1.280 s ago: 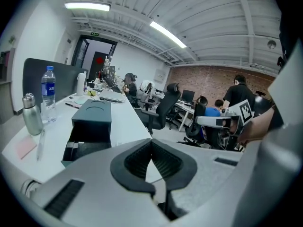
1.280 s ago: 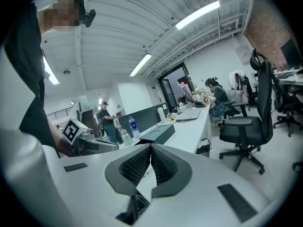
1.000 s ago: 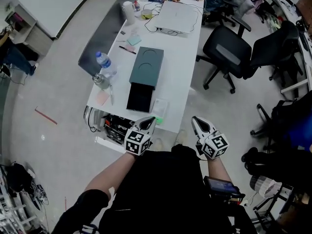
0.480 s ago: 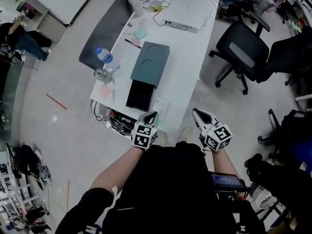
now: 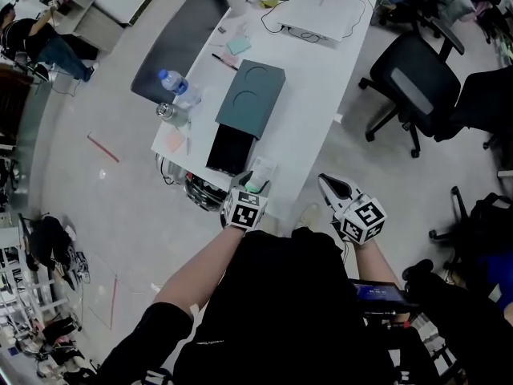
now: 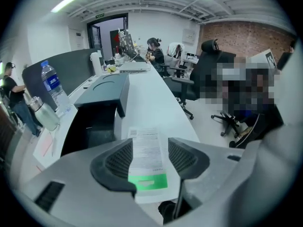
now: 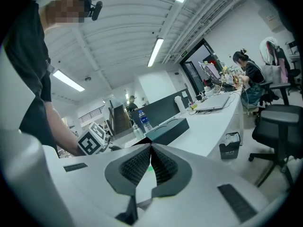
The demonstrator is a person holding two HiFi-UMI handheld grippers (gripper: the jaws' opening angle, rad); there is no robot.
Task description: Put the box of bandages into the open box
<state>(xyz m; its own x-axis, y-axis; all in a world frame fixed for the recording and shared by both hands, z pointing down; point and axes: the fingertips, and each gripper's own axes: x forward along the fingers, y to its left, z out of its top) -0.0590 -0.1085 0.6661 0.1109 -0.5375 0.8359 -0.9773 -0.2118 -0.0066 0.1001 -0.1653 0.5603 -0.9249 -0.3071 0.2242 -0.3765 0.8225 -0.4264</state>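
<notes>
In the head view our left gripper [image 5: 250, 184] sits at the near edge of the white table [image 5: 321, 70], low in the middle of the frame. Its jaws are opening, and the box of bandages [image 5: 260, 173] lies flat on the table between them. The gripper's marker cube hides the box's near end there.

The left gripper view [image 6: 150, 148] shows the two ribbed pads standing apart on either side of the box of bandages [image 6: 147, 155], white with a green band. We cannot tell whether a pad still brushes its side. The print on it is too small to read, and the gripper body cuts off its near end.

The open box [image 5: 231, 148] lies just beyond, up and to the left. Its inside is so dark that we cannot make out its contents. A teal cover [image 5: 251, 95] adjoins its far end; we cannot tell if the two are joined.

Our right gripper [image 5: 333, 189] hangs off the table, right of centre. In its own view its jaws [image 7: 150, 157] are pressed together with nothing between them.
</notes>
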